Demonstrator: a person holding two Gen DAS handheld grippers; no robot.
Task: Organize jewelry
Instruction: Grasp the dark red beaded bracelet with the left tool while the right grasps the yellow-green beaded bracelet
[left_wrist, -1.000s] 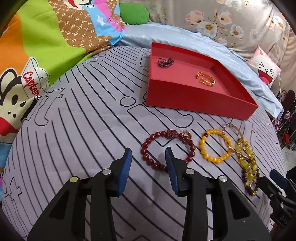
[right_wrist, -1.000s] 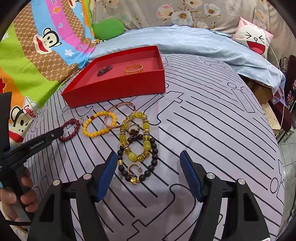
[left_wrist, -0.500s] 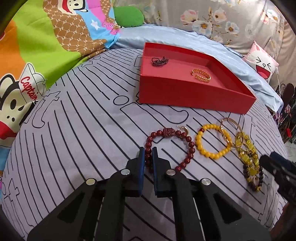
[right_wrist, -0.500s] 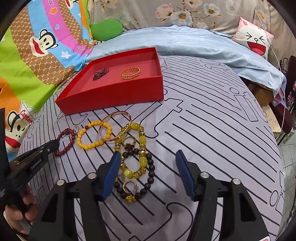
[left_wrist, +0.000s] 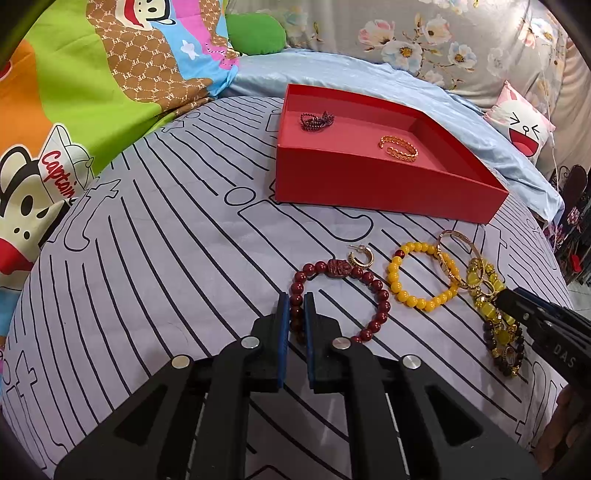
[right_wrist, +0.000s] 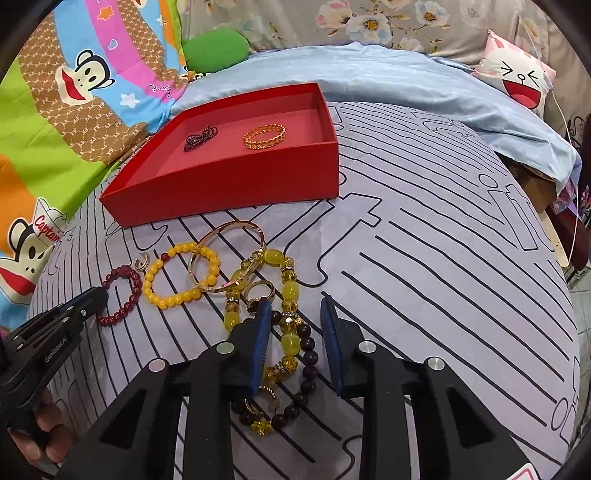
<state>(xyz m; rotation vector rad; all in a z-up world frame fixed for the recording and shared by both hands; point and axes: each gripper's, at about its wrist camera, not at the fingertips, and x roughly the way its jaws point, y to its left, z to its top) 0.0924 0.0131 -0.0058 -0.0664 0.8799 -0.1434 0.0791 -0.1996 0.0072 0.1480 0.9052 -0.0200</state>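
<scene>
My left gripper (left_wrist: 295, 300) is shut on the near-left side of the dark red bead bracelet (left_wrist: 382, 306), which lies on the striped grey sheet. My right gripper (right_wrist: 293, 306) is closing over a heap of yellow stone and dark bead bracelets (right_wrist: 290, 291). The beads lie between its pads, which do not press on them. A yellow bead bracelet (right_wrist: 166, 299), a gold bangle (right_wrist: 236, 225) and a small gold earring (left_wrist: 360, 256) lie between the two. The red tray (left_wrist: 369, 184) behind holds a dark chain (left_wrist: 317, 120) and a gold chain bracelet (left_wrist: 399, 147).
A pale blue blanket (right_wrist: 406, 81) is bunched behind the tray. A bright cartoon quilt (left_wrist: 92, 92) covers the left, and a white face pillow (right_wrist: 517, 77) sits at the far right. A hand (right_wrist: 48, 435) grips the left tool's handle. The sheet's right edge drops to the floor.
The left jaws closed onto the red bracelet's beads. The right gripper slid forward over the yellow and dark bead heap while its jaws narrowed.
</scene>
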